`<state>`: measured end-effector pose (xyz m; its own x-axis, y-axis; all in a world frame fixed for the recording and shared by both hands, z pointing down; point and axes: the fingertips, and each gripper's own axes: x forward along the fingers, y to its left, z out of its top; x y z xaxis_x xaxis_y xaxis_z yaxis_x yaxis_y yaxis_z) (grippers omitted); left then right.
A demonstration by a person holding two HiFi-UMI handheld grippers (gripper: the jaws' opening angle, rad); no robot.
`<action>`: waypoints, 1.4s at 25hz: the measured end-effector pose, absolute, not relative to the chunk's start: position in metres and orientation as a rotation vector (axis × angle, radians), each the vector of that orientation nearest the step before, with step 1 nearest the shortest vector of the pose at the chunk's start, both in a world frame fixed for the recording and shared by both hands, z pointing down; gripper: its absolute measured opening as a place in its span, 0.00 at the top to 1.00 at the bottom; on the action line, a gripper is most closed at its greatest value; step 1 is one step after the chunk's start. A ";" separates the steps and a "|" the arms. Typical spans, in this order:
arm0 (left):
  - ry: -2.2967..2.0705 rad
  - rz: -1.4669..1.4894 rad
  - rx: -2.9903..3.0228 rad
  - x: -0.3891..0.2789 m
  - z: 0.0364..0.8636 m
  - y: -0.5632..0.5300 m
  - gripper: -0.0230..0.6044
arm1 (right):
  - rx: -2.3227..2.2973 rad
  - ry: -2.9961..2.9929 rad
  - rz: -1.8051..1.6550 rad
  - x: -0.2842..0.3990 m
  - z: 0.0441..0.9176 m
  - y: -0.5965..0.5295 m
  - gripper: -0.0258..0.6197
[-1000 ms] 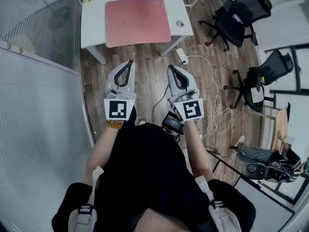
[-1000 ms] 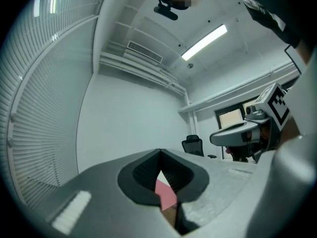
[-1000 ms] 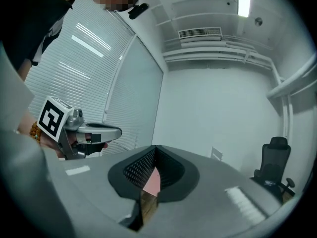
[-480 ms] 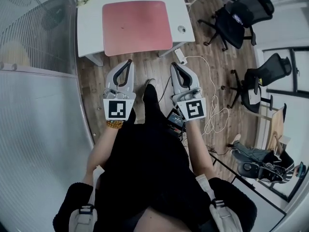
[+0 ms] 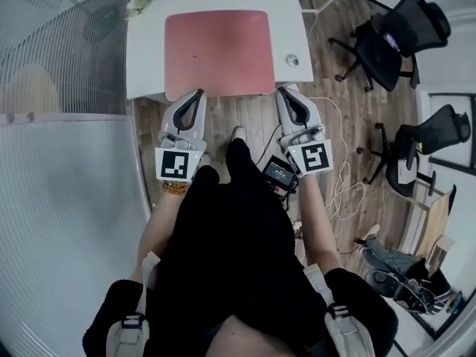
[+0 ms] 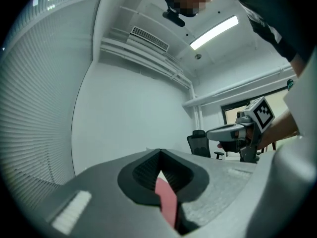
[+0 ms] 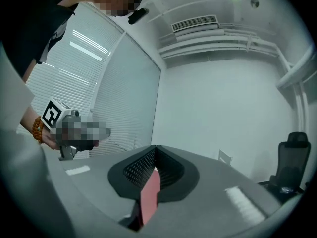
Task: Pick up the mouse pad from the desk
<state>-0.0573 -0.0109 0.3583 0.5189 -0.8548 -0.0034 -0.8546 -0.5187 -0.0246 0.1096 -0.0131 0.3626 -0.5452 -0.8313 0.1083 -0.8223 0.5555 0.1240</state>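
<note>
Standing along the left side of the head view, a ribbed glass partition [image 5: 67,65] borders a white desk [image 5: 145,58]. A flower sprig [image 5: 140,2] lies at the desk's far left corner, and a small round fitting [image 5: 293,61] sits near its right edge. Wooden floor [image 5: 245,117] runs below the desk, with a white cable [image 5: 342,184] and two black office chairs [image 5: 387,47] to the right.

The pink mouse pad [image 5: 219,50] lies flat on the desk, reaching its near edge. The left gripper [image 5: 198,93] is closed, jaws tip to tip, at the pad's near left corner. The right gripper [image 5: 285,92] is likewise closed, at the desk edge just right of the pad's near right corner. In each gripper view, pink shows through the slot below the meeting tips.
</note>
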 end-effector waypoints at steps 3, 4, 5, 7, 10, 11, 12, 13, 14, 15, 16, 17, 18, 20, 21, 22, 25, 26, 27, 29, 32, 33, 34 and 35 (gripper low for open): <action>1.550 -0.088 -2.702 -0.046 0.370 -0.031 0.96 | 1.339 -2.692 -0.058 0.130 0.370 -0.036 0.92; 1.567 -0.107 -2.690 -0.044 0.374 -0.037 0.96 | 1.310 -2.709 -0.049 0.134 0.375 -0.043 0.92; 1.587 -0.123 -2.678 -0.043 0.378 -0.043 0.96 | 1.282 -2.721 -0.046 0.137 0.380 -0.049 0.92; 1.641 -0.141 -2.647 -0.045 0.385 -0.057 0.96 | 1.242 -2.742 -0.052 0.138 0.390 -0.064 0.92; 1.718 -0.155 -2.604 -0.059 0.396 -0.071 0.96 | 1.194 -2.758 -0.055 0.132 0.406 -0.079 0.92; 1.735 -0.163 -2.603 -0.066 0.404 -0.072 0.96 | 1.177 -2.751 -0.055 0.126 0.413 -0.081 0.92; 1.746 -0.169 -2.608 -0.074 0.411 -0.072 0.96 | 1.165 -2.744 -0.056 0.120 0.418 -0.083 0.92; 1.752 -0.173 -2.614 -0.080 0.417 -0.073 0.96 | 1.158 -2.738 -0.058 0.116 0.422 -0.085 0.92; 1.753 -0.175 -2.620 -0.084 0.421 -0.075 0.96 | 1.152 -2.737 -0.057 0.114 0.424 -0.089 0.92; 1.750 -0.178 -2.626 -0.084 0.423 -0.078 0.96 | 1.148 -2.737 -0.051 0.115 0.425 -0.092 0.92; 1.744 -0.184 -2.634 -0.083 0.425 -0.079 0.96 | 1.143 -2.739 -0.040 0.117 0.425 -0.094 0.92; 1.735 -0.192 -2.644 -0.083 0.430 -0.079 0.96 | 1.134 -2.741 -0.028 0.118 0.428 -0.094 0.92; 1.729 -0.199 -2.655 -0.085 0.437 -0.078 0.96 | 1.116 -2.741 -0.017 0.115 0.434 -0.092 0.92; 1.728 -0.211 -2.677 -0.095 0.453 -0.075 0.96 | 1.073 -2.735 0.006 0.106 0.450 -0.088 0.92; 1.728 -0.218 -2.686 -0.098 0.460 -0.075 0.96 | 1.056 -2.733 0.024 0.105 0.456 -0.088 0.92; 1.728 -0.229 -2.696 -0.099 0.464 -0.075 0.96 | 1.043 -2.734 0.048 0.105 0.461 -0.090 0.92; 1.747 -0.269 -2.735 -0.100 0.473 -0.076 0.96 | 1.013 -2.731 0.136 0.115 0.473 -0.093 0.92; 1.759 -0.275 -2.753 -0.101 0.476 -0.078 0.96 | 1.008 -2.727 0.165 0.120 0.477 -0.096 0.92; 1.771 -0.278 -2.771 -0.103 0.481 -0.080 0.95 | 1.006 -2.723 0.192 0.124 0.482 -0.099 0.92; 1.791 -0.293 -2.799 -0.110 0.491 -0.082 0.94 | 1.013 -2.710 0.246 0.131 0.492 -0.105 0.91; 1.829 -0.327 -2.832 -0.122 0.512 -0.079 0.93 | 1.015 -2.684 0.313 0.142 0.514 -0.107 0.90; 1.843 -0.338 -2.844 -0.125 0.520 -0.078 0.93 | 1.008 -2.675 0.329 0.146 0.522 -0.106 0.90; 1.856 -0.351 -2.855 -0.129 0.529 -0.077 0.93 | 0.997 -2.667 0.343 0.151 0.529 -0.106 0.90; 1.868 -0.365 -2.861 -0.133 0.536 -0.077 0.93 | 0.981 -2.661 0.353 0.156 0.536 -0.106 0.90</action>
<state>-0.1327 -0.0774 0.5362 0.3997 -0.8547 0.3312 -0.9165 -0.3785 0.1291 0.1559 -0.1055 0.5361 -0.7292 -0.5920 0.3432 -0.6610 0.7392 -0.1294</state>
